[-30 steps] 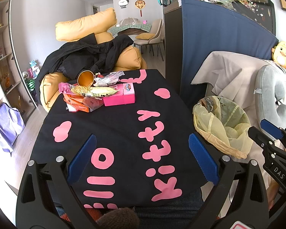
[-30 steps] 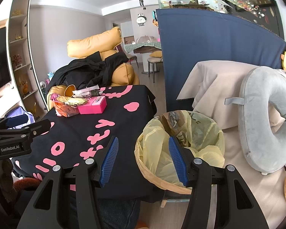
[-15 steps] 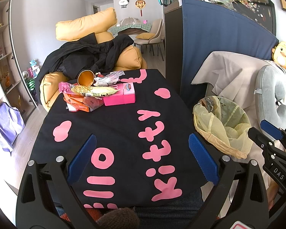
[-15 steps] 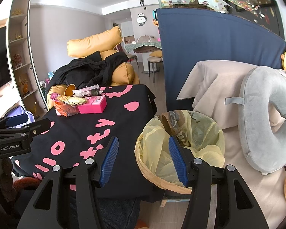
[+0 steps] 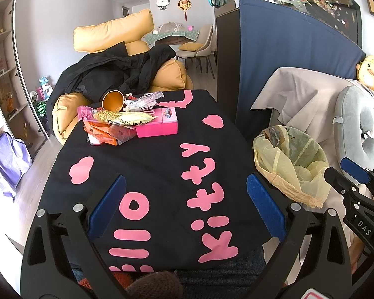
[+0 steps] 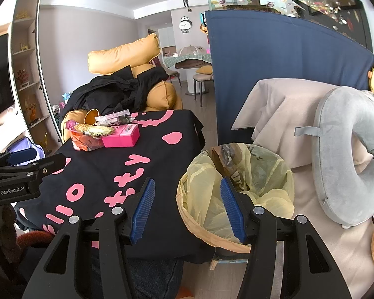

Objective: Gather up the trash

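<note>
My left gripper (image 5: pixel 185 209) is released, fingers (image 5: pixel 107 209) spread wide above the near counter (image 5: pixel 149 169) edge, grasping nothing. My right gripper (image 6: pixel 187 209) is likewise released, poised over the near rim of the yellow-lined bin (image 6: pixel 236 182). Its body reads "DAS"; the left one reads "GenRobot.AI". The black cloth (image 5: pixel 162 149) shows pink "Kitty" lettering. At the far left corner lies the trash pile (image 5: pixel 117 124): wrappers, pink box (image 5: pixel 159 124), and tipped paper cup (image 5: pixel 113 100).
</note>
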Tool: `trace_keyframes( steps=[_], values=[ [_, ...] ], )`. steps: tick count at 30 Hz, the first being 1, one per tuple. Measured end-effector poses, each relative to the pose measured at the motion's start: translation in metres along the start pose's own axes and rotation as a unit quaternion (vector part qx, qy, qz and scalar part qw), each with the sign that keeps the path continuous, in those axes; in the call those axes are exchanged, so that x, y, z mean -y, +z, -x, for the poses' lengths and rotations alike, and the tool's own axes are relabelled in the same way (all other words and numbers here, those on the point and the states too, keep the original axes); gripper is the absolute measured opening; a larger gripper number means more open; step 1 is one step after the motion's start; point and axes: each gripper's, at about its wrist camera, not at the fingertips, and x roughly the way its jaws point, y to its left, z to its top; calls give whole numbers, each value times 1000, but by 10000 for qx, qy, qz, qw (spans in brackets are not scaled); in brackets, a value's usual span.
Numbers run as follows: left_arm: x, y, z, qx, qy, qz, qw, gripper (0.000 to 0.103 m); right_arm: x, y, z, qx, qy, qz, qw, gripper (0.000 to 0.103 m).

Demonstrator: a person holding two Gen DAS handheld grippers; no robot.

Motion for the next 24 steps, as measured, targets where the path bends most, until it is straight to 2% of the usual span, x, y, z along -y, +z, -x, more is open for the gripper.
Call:
trace_keyframes(
  steps=[7, 13, 17, 20, 24],
  values=[
    [-3, -3, -5, -116, -70, 54, 9999, 93, 2, 0, -2, -19, -18, -11, 10000, 52],
    [-27, 1, -35, -458, -522, 447, 9966, 93, 4, 9, -16, 110, -255, 157, 9995, 52],
    [-62, 1, -67, -732, -837, 631, 9918, 93, -9, 17, -45, -198, 118, 245, 9994, 52],
    [-99, 0, -82, -610, -823, 965, 9901, 93, -36, 24, -75, -421, 282, 588, 9970, 52],
    [-150, 1, -97, -128, -200, 1159, 9930, 93, -73, 37, -114, -720, 550, 966, 9912, 52]
  ],
)
